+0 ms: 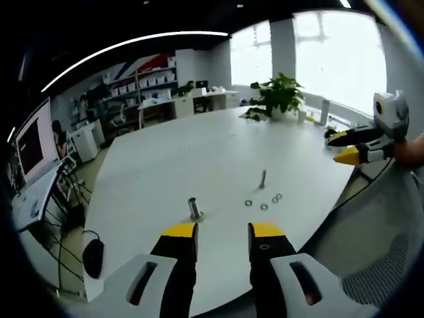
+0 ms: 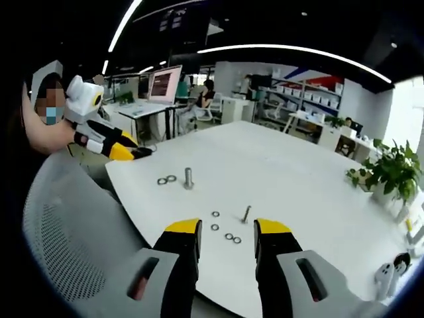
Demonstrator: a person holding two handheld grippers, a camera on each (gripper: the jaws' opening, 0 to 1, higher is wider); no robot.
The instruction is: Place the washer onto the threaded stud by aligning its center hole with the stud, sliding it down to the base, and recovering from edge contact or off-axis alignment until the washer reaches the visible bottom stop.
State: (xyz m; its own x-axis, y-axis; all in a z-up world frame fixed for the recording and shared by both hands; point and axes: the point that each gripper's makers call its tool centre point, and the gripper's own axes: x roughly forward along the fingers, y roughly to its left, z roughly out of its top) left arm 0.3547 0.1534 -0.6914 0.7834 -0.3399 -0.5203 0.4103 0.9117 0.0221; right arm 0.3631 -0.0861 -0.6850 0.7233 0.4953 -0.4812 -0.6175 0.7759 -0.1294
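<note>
A thin threaded stud (image 1: pixel 263 177) stands upright on the white table (image 1: pixel 199 152), with three loose washers (image 1: pixel 264 206) lying just in front of it. My left gripper (image 1: pixel 223 232) hovers open and empty above the table's near edge, short of the stud. My right gripper (image 1: pixel 344 148) floats off the table's right side, jaws apart. In the right gripper view the stud (image 2: pixel 246 213) has several washers (image 2: pixel 228 236) scattered around it. My right gripper (image 2: pixel 228 228) is open and empty just before them. The left gripper (image 2: pixel 126 149) comes in from the left.
A thicker bolt (image 1: pixel 194 208) stands left of the stud; it (image 2: pixel 189 177) has two washers (image 2: pixel 166 179) beside it. A black mouse (image 1: pixel 93 257) lies at the table's left edge, and a potted plant (image 1: pixel 278 96) stands at the far end. A grey mesh chair (image 2: pixel 73 232) borders the table.
</note>
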